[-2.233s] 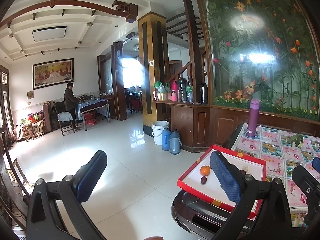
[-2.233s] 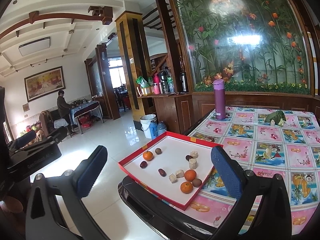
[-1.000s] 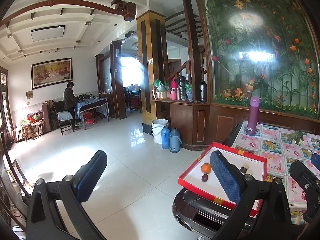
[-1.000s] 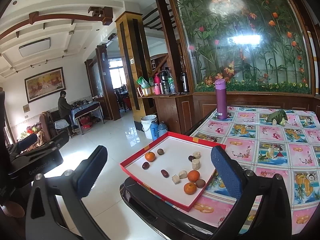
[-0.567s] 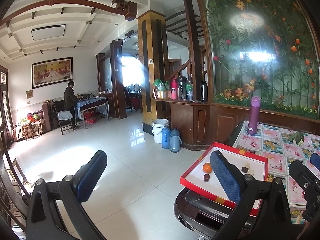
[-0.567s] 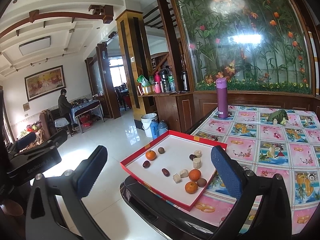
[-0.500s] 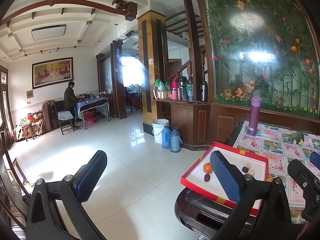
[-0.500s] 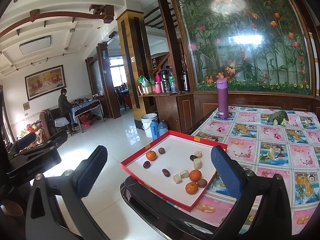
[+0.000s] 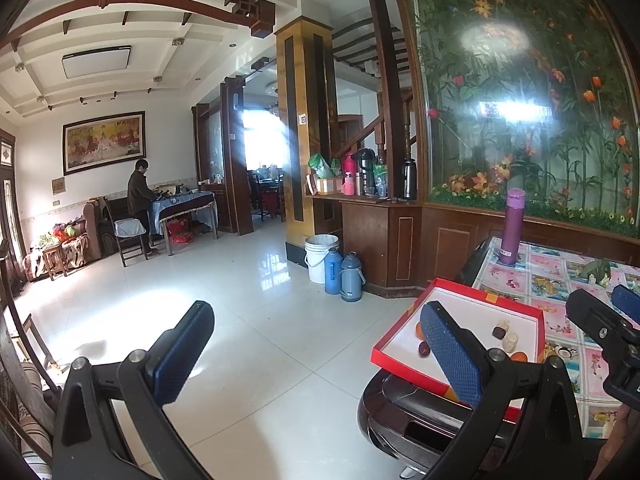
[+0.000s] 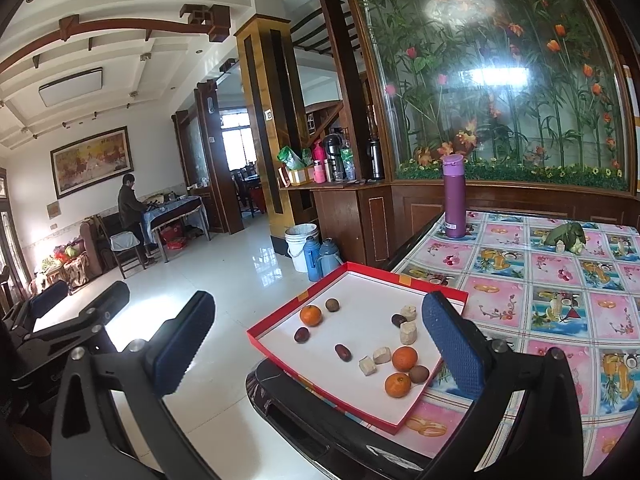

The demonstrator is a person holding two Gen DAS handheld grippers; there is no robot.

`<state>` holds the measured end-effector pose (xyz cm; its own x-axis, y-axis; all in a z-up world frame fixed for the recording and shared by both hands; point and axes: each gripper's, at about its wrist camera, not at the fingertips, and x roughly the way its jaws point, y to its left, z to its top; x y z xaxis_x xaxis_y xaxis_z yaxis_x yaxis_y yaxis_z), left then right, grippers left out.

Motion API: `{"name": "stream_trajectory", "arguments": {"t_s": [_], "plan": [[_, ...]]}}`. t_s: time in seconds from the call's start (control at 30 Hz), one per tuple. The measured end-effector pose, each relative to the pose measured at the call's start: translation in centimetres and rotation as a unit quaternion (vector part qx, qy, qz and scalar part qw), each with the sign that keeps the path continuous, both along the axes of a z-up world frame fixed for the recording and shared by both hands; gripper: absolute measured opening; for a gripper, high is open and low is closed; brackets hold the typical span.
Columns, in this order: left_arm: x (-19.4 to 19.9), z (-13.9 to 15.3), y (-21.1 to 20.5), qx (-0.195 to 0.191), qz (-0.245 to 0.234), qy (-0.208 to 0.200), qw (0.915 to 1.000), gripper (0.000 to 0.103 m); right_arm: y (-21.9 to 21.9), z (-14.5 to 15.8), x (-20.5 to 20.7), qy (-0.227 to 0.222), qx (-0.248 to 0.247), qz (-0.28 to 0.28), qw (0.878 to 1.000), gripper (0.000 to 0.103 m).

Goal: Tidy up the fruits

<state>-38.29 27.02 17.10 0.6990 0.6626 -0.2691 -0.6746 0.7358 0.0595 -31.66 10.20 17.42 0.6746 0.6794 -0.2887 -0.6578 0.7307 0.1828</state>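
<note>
Red tray (image 10: 280, 322) at the table's (image 10: 560, 300) near corner. In it: three oranges (image 10: 311, 315), two brown round fruits (image 10: 332, 304), three dark dates (image 10: 343, 352), four pale chunks (image 10: 408, 333). One purple flask (image 10: 455, 197) stands far back on the table. Left gripper (image 9: 316, 356) and right gripper (image 10: 316, 354) both spread wide, empty, short of the tray.

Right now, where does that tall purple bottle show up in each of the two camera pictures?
Left wrist view: purple bottle stands right of centre, at the table's far corner, beyond the red tray.
Right wrist view: purple bottle stands upper right of centre, beyond the red tray.
Shared landmark: the white bucket on the floor.
</note>
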Motion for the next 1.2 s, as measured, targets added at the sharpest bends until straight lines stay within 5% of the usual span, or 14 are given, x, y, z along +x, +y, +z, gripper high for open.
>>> {"name": "stream_trajectory", "arguments": {"t_s": [0.53,1.2], "plan": [[2.2,-1.6,2.3,-0.025,0.001,0.023,0.9994,0.103,2.8,-1.4,2.5,0.000,-0.022,-0.004,1.000,0.103],[5.1,-0.5,2.3,-0.006,0.001,0.042,0.9991,0.103,4.9,-0.9,6.7,0.021,-0.021,0.004,1.000,0.103]]}}
